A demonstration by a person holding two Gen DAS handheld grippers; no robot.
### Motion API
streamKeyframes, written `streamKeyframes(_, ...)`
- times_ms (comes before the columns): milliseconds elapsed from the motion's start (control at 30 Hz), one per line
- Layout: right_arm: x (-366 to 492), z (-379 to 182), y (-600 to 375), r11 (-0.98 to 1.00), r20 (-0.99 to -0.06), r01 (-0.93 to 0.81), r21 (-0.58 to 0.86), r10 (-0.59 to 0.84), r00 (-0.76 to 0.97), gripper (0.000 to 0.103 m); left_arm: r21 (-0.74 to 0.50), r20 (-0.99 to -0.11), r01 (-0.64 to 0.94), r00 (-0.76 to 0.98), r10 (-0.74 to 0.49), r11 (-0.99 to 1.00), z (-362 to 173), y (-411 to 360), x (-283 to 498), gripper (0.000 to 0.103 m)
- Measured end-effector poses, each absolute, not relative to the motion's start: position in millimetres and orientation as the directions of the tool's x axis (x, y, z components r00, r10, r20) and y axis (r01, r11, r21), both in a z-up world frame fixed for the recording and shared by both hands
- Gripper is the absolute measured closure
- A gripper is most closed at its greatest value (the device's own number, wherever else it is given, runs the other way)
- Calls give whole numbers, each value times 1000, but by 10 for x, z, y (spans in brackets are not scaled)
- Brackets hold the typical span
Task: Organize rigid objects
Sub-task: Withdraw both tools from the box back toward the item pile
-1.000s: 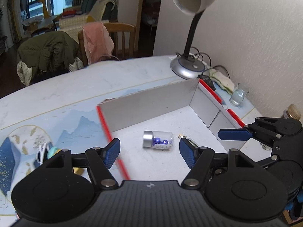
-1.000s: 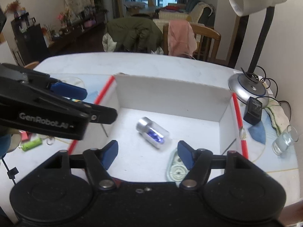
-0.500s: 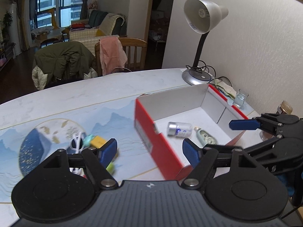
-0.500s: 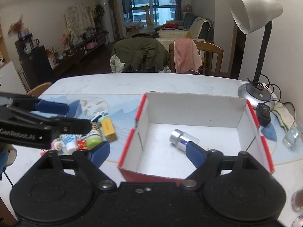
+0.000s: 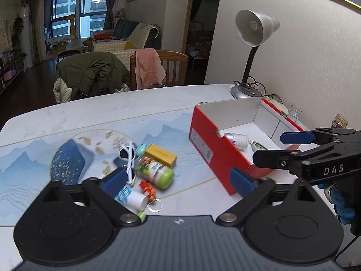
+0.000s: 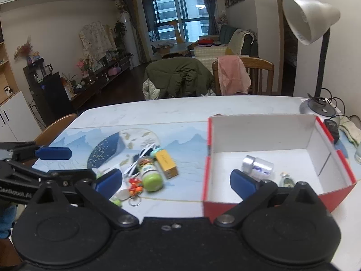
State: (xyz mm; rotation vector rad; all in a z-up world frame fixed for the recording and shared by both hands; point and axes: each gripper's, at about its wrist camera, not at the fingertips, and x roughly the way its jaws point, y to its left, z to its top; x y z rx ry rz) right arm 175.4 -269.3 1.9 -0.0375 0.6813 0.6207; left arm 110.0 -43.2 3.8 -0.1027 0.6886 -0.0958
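Observation:
A red cardboard box point(image 5: 216, 149) with a white inside point(image 6: 266, 135) stands on the table. A clear silver-capped jar point(image 6: 257, 164) and a small green bottle point(image 6: 286, 180) lie in it. Left of the box lies a pile: a green-capped jar point(image 5: 155, 169), a yellow box point(image 5: 160, 154), white sunglasses point(image 5: 129, 158), a white tube point(image 5: 132, 197), a key ring point(image 5: 154, 206). The pile also shows in the right wrist view point(image 6: 151, 174). My left gripper point(image 5: 178, 180) is open and empty above the table's near edge. My right gripper point(image 6: 176, 178) is open and empty, held back from the box.
A desk lamp point(image 5: 250, 45) stands at the table's far right by the wall, with a black adapter point(image 6: 331, 128), a cloth and a glass point(image 5: 294, 113) beside the box. Chairs draped with a green coat point(image 6: 178, 76) and a pink cloth stand behind the table.
Both grippers have pulled back and up from inside the box. The pile left of the box has come into view. Both stayed open.

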Motion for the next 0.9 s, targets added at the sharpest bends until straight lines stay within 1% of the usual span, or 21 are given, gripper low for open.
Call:
streamKeyframes(267, 1642, -91, -2337, 812, -620, -560, 168, 528, 580, 1, -145, -617, 6, 781, -95, 989, -121, -33, 886, 0)
streamKeyframes(400, 1619, -182, -2164, 812, -640, -562, 160, 518, 567, 1, -135, -614, -39, 787, -52, 990, -284, 169, 812, 0)
streamKeyframes(567, 1610, -293, -1977, 818, -665, -556, 150, 499, 555, 2, -126, -659, -111, 752, 1, 986, -570, 405, 795, 0)
streamKeyframes(700, 1653, -391, -1842, 822, -687, -553, 137, 481, 545, 3, -155, -693, -168, 720, 14, 974, -793, 595, 832, 0)
streamKeyframes(900, 1735, -573, -1668, 826, -724, -553, 110, 447, 525, 7, -177, -723, -202, 691, 12, 963, -1063, 729, 887, 0)
